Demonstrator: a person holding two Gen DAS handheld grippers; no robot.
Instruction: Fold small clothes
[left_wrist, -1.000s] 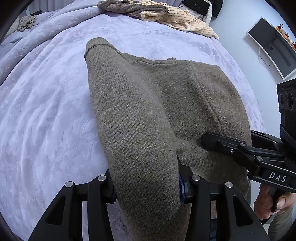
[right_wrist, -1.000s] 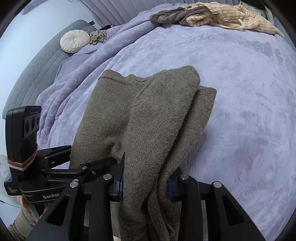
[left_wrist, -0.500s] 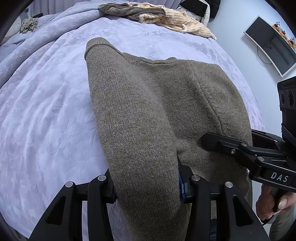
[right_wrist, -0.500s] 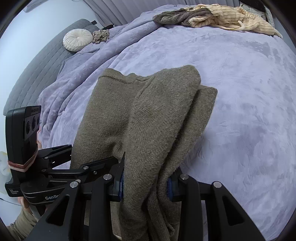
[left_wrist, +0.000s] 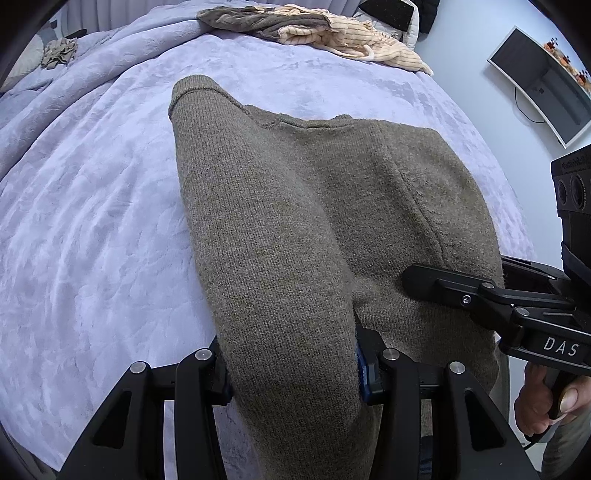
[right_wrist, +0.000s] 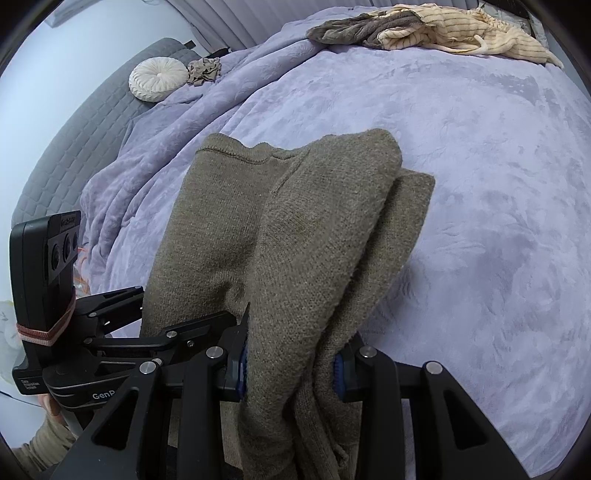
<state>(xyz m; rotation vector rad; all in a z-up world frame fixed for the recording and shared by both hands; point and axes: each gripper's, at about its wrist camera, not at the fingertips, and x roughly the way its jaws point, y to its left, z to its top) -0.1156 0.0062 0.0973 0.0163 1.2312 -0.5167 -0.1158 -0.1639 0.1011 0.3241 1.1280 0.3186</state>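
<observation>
An olive-brown knitted sweater (left_wrist: 295, 206) (right_wrist: 295, 229) lies stretched over the lavender bedspread (left_wrist: 92, 221), its neckline at the far end. My left gripper (left_wrist: 293, 365) is shut on a thick bunched fold at the sweater's near left side. My right gripper (right_wrist: 290, 363) is shut on the bunched near right side, where several layers hang between the blue pads. Each gripper shows in the other's view: the right gripper (left_wrist: 491, 295) at the right edge with a hand below it, the left gripper (right_wrist: 122, 325) at the left edge.
A heap of clothes, brown and cream striped (left_wrist: 314, 33) (right_wrist: 443, 33), lies at the bed's far end. A round white cushion (right_wrist: 159, 79) and a small crumpled cloth (right_wrist: 205, 70) sit near the grey headboard (right_wrist: 74, 140). A monitor (left_wrist: 543, 85) hangs on the right wall.
The left wrist view has drifted slightly across the bed; the far clothes heap sits a little differently in frame. Both grips and the sweater's shape are unchanged.
</observation>
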